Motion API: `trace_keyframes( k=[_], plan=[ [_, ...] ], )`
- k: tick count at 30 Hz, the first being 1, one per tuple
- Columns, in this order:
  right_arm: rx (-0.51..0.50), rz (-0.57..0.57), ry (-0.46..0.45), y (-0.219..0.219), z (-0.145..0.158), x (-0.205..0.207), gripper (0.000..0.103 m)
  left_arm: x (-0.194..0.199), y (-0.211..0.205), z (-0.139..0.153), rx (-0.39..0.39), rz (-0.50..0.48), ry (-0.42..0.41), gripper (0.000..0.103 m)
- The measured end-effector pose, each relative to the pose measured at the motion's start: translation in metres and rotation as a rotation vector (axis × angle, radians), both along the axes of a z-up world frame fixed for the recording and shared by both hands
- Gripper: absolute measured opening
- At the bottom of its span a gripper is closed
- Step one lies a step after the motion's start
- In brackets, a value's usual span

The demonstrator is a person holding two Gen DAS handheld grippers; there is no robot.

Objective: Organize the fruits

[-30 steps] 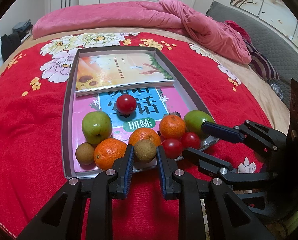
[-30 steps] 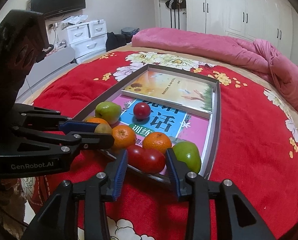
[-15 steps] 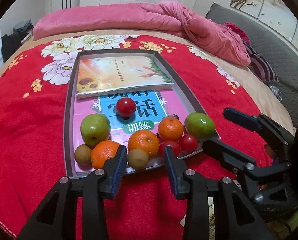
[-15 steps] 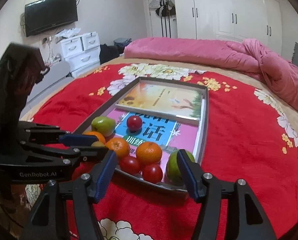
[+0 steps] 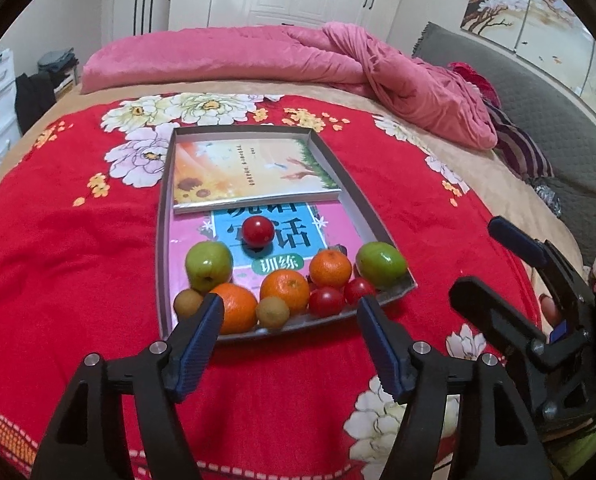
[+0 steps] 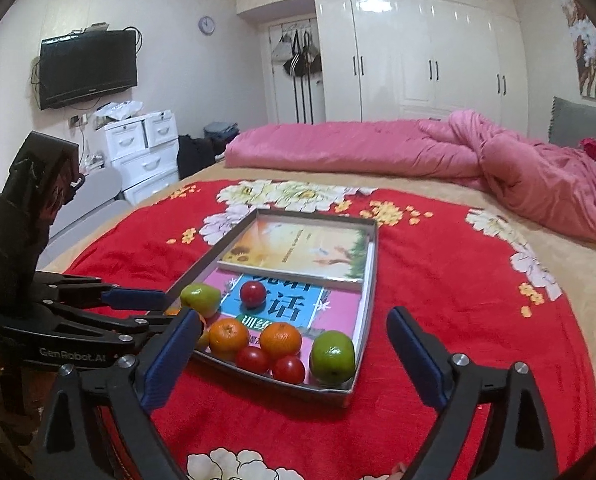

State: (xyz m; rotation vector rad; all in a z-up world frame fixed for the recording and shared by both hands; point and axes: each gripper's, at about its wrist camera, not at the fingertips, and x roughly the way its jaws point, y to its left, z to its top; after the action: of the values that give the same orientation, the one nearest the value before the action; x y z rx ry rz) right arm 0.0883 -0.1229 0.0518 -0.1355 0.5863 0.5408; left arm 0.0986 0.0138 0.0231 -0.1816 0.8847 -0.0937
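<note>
A shallow grey tray (image 5: pixel 162 240) lies on the red floral bedspread. Along its near edge sit three oranges (image 5: pixel 285 291), two small brown fruits (image 5: pixel 272 312), two tomatoes (image 5: pixel 326 301) and a green fruit (image 5: pixel 381 265). A green apple (image 5: pixel 208 266) and a third tomato (image 5: pixel 257 232) lie a little farther in. My left gripper (image 5: pixel 289 308) hovers just short of the tray's near edge, its jaws opening with nothing between the pads. My right gripper (image 6: pixel 293 316) hangs before the near right corner, jaws opening wide and also empty. The same green fruit (image 6: pixel 332 356) sits in that corner.
Two books fill the tray: a yellow one (image 5: pixel 249 172) at the far end, a pink and blue one (image 5: pixel 338 232) under the fruit. A pink quilt (image 5: pixel 298 60) lies across the bed's far side. White drawers (image 6: pixel 145 148) stand left of the bed.
The left jaws were closed around a brown fruit and the right jaws around a tomato. Both have spread apart and drawn back and up; the fruit rests in the tray.
</note>
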Motion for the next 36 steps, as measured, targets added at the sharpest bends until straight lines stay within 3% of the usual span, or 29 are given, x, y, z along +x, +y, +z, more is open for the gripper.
trace_keyframes(
  k=[2, 9, 23, 36],
  plan=[
    [0.016, -0.010, -0.005, -0.001, 0.005, -0.005, 0.101, -0.009, 0.000, 0.003, 0.015, 0.007, -0.004, 0.078],
    [0.020, -0.053, 0.010, -0.001, 0.013, -0.022, 0.102, -0.038, 0.010, 0.009, 0.020, 0.067, -0.013, 0.079],
    [-0.015, -0.109, 0.177, -0.010, -0.011, -0.055, 0.102, -0.078, 0.005, -0.007, -0.015, 0.096, 0.030, 0.080],
    [-0.060, -0.084, 0.138, -0.003, -0.009, -0.067, 0.102, -0.080, 0.000, -0.006, -0.019, 0.103, 0.028, 0.080]
  ],
)
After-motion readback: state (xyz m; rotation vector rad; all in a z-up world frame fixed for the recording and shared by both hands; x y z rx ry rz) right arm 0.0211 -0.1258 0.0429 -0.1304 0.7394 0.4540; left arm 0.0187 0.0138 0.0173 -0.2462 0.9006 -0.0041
